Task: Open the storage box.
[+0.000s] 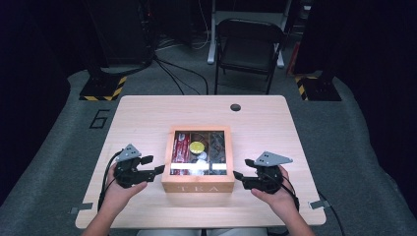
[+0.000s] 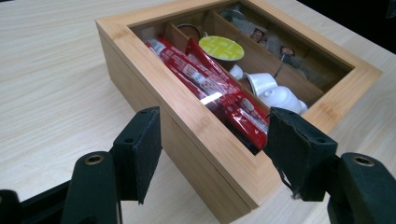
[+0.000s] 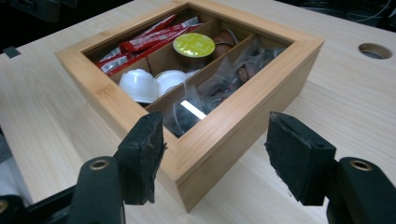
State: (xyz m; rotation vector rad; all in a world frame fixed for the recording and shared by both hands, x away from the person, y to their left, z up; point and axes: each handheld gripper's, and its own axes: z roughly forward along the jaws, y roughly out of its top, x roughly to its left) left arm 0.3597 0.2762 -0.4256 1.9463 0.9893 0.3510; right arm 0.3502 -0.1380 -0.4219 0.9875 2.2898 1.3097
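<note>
Near the tabletop's (image 1: 147, 113) front edge, high view: wooden tea box (image 1: 197, 187), flanked by left gripper (image 1: 156, 164) and right gripper (image 1: 238, 175). Left gripper view: jaws spread astride a box corner; red sachets (image 2: 210, 88), yellow-lidded capsule (image 2: 221, 47), white capsules (image 2: 273, 91) under the window. Right gripper view: jaws spread astride another corner; clear tea packets (image 3: 219, 84).

One overhead; two close, facing tea box (image 1: 198, 158) corners.

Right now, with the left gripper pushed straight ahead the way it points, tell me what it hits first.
Probably the near corner of the wooden tea box: the left gripper is open, its fingers straddle that corner, nothing between.
</note>
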